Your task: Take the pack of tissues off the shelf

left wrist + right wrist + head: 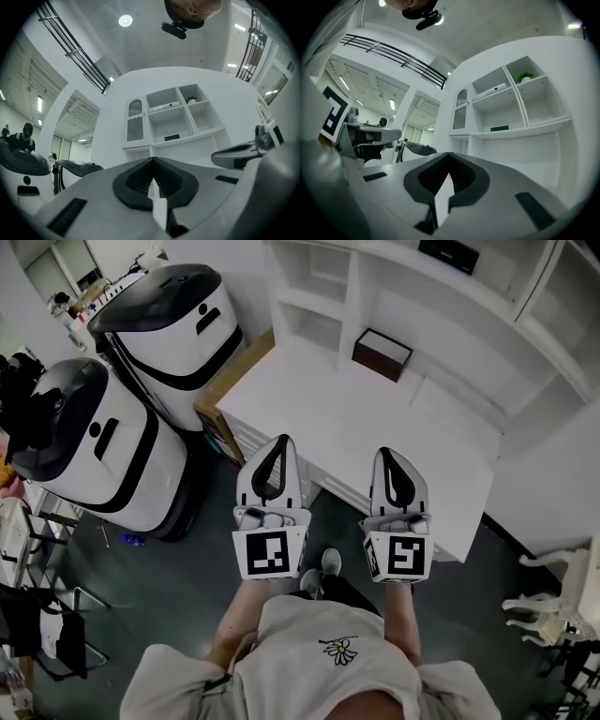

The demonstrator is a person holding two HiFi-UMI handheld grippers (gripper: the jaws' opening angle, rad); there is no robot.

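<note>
Both my left gripper (281, 446) and right gripper (389, 457) are clenched on nothing, held at the near edge of the desk (328, 409). Beyond, the dark pack of tissues (499, 128) lies flat on the middle shelf (534, 126). I should open one gripper early, come in level and straddle it squarely.

2 white-and-black machines (173, 329), perhaps robots, stand left of a white desk (319, 418), a cardboard box (230, 381) between.

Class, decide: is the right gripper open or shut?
Shut. In the right gripper view, the right gripper has its jaws meeting at their tips, with nothing between them.
</note>
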